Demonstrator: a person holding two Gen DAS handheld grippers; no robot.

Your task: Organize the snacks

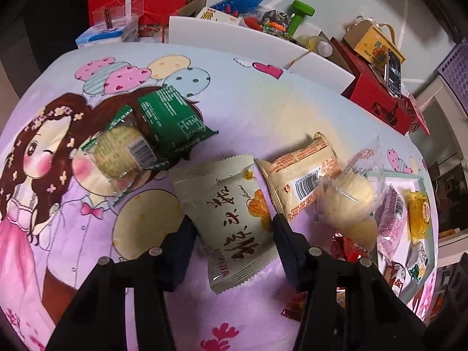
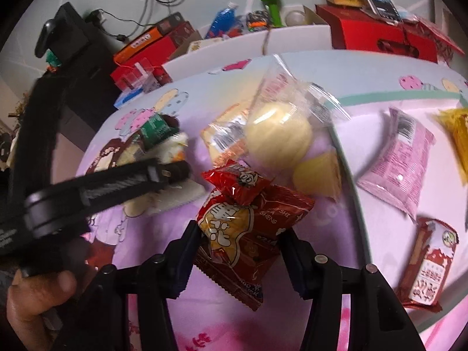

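Observation:
My left gripper (image 1: 231,234) is open, its fingers on either side of a pale green snack packet (image 1: 225,219) with black characters that lies on the cartoon cloth (image 1: 248,102). Beside it lie a beige packet (image 1: 301,178), a clear bag of round cream pastries (image 1: 348,199), and green packets (image 1: 172,120). My right gripper (image 2: 239,242) is open around a red snack packet (image 2: 248,237), with a small red packet (image 2: 239,184) above it. The clear pastry bag (image 2: 278,131) lies just beyond. The left gripper (image 2: 169,175) shows at the left of the right wrist view.
A tray with a mint rim (image 2: 380,96) at the right holds a pink packet (image 2: 400,158), a yellow packet (image 2: 459,134) and a red-and-white packet (image 2: 430,263). Red boxes (image 1: 377,93), a green dumbbell (image 1: 298,14) and clutter stand beyond the cloth's far edge.

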